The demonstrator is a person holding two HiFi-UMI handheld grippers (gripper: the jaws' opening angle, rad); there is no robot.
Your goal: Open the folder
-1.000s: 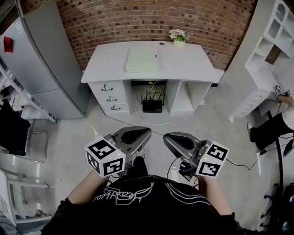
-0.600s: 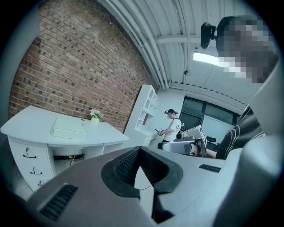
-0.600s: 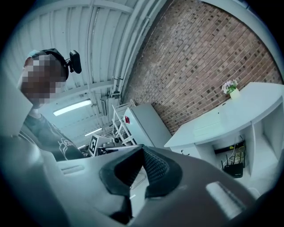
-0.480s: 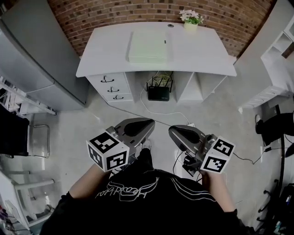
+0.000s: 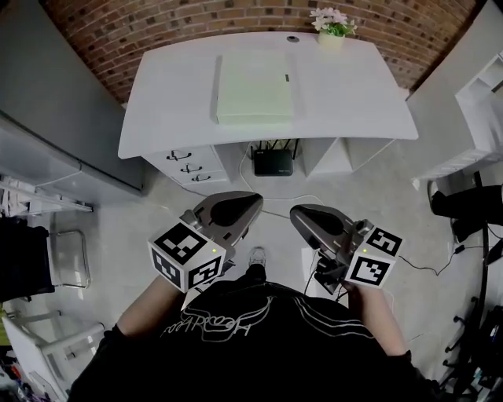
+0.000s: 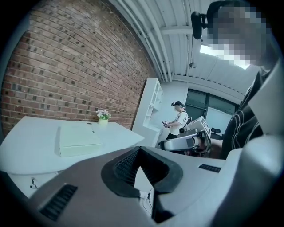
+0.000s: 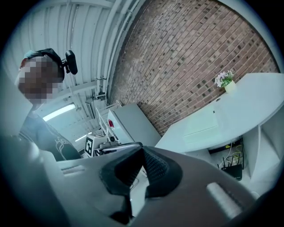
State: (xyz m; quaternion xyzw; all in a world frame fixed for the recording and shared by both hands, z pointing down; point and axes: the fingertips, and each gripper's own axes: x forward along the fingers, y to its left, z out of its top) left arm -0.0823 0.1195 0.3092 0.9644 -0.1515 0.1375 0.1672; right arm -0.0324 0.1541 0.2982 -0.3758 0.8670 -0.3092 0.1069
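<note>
Folder (image 5: pixel 254 86) nearer, long axis away from person; left gripper (image 6: pixel 139 153), right gripper (image 7: pixel 142 150) closed, empty.

Against the brick wall (image 5: pixel 196 23), the counter (image 5: pixel 354 102). On its top, roughly mid-way across and slightly to the left, lying flat: the folder (image 5: pixel 254 86). Behind and to the right of the folder, near the back edge by the wall: a potted plant (image 5: pixel 331 30), apart from the folder. Under the counter's left part, a stack of drawers (image 5: pixel 187 166); in the open bay to their right, a router (image 5: pixel 273 161). Left of the counter, a tall cabinet (image 5: pixel 47 118); right of it, a shelf unit (image 5: pixel 479 102). In front, over the floor (image 5: pixel 377 188) and well apart from the counter, the left tool (image 5: pixel 229 210) and right tool (image 5: pixel 314 221) side by side, both pointed toward the counter.
</note>
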